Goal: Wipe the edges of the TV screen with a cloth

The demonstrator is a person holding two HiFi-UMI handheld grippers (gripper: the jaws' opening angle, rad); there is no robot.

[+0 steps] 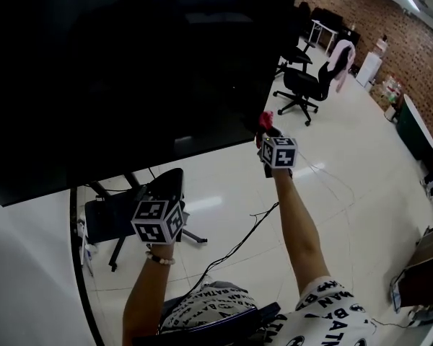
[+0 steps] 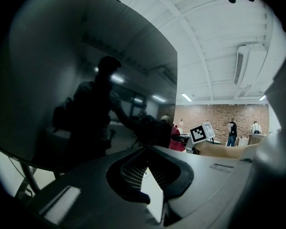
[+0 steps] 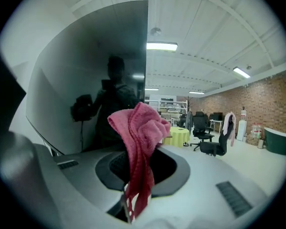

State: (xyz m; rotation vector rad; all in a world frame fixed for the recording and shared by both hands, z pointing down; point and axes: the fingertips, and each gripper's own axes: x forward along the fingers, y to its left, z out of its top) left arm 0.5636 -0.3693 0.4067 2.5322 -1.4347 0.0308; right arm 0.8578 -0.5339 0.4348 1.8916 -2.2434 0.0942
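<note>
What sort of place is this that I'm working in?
Probably an open-plan office or workshop: black swivel chairs on a pale floor, a brick wall beyond, and a large TV screen.

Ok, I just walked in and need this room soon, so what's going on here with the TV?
A person stands at a big dark TV with a gripper in each hand. The right gripper has its jaws shut on a pink cloth, held up at the TV's lower right corner, so it looks like edge wiping. The left gripper hangs lower, below the TV's bottom edge, jaws apart and empty.
</note>
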